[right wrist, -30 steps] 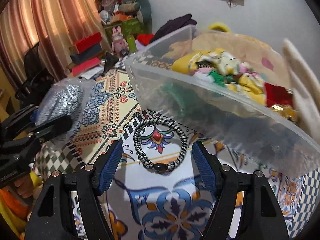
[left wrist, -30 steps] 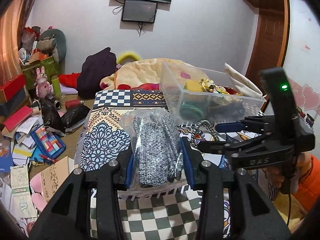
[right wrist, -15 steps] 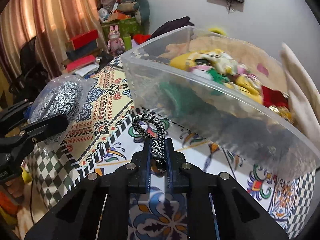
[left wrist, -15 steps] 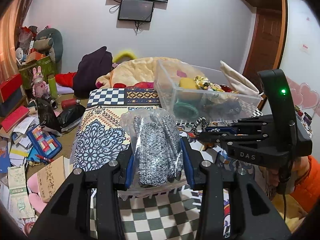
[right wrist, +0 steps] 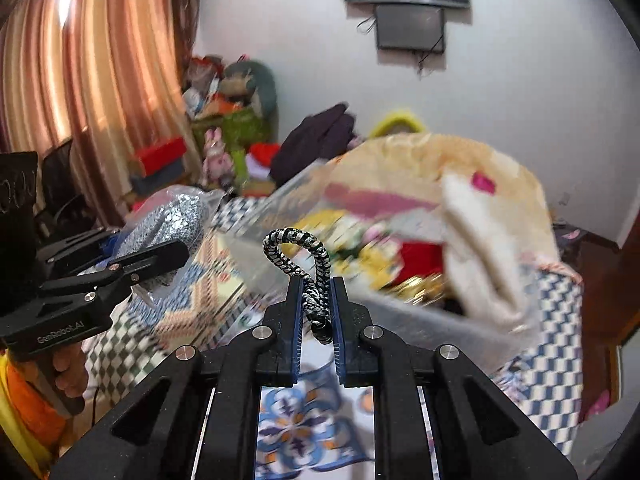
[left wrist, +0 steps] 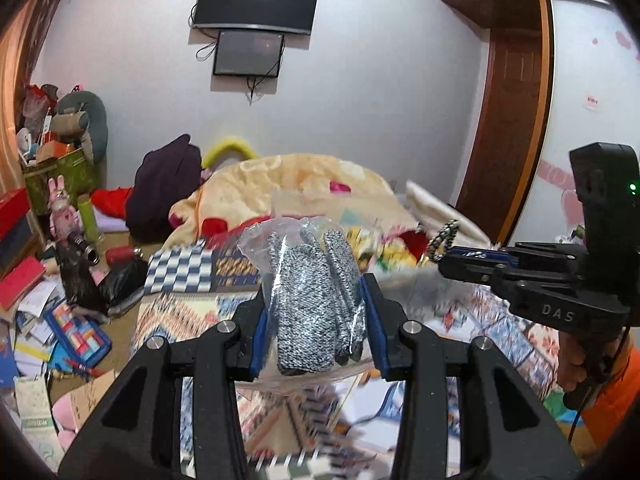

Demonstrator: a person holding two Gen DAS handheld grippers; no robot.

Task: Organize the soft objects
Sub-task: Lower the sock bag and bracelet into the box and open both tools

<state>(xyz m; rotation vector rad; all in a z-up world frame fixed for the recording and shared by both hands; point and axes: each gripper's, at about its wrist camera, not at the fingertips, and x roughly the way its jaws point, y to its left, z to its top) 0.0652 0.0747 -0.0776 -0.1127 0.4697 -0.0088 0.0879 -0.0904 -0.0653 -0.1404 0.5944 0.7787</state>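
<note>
My left gripper (left wrist: 314, 308) is shut on a clear plastic bag of grey knitted gloves (left wrist: 312, 292) and holds it above the patterned table cover (left wrist: 188, 312). It also shows in the right wrist view (right wrist: 168, 224) at the left. My right gripper (right wrist: 316, 300) is shut on a black-and-white braided hair band (right wrist: 308, 268), lifted off the table. The band shows in the left wrist view (left wrist: 442, 238) at the right gripper's tip. The clear plastic bin (right wrist: 400, 312) of soft items sits just beyond both grippers, blurred.
A yellow blanket (left wrist: 296, 180) and a dark garment (left wrist: 164, 188) lie behind the table. The floor at the left holds papers, a pencil case (left wrist: 78, 332) and toys. Curtains (right wrist: 80, 80) hang at the left, a door (left wrist: 508, 132) at the right.
My right gripper shut on the braided hair band and lifted it off the table. Both grippers have risen, and the bin now sits lower in view. The left keeps the glove bag.
</note>
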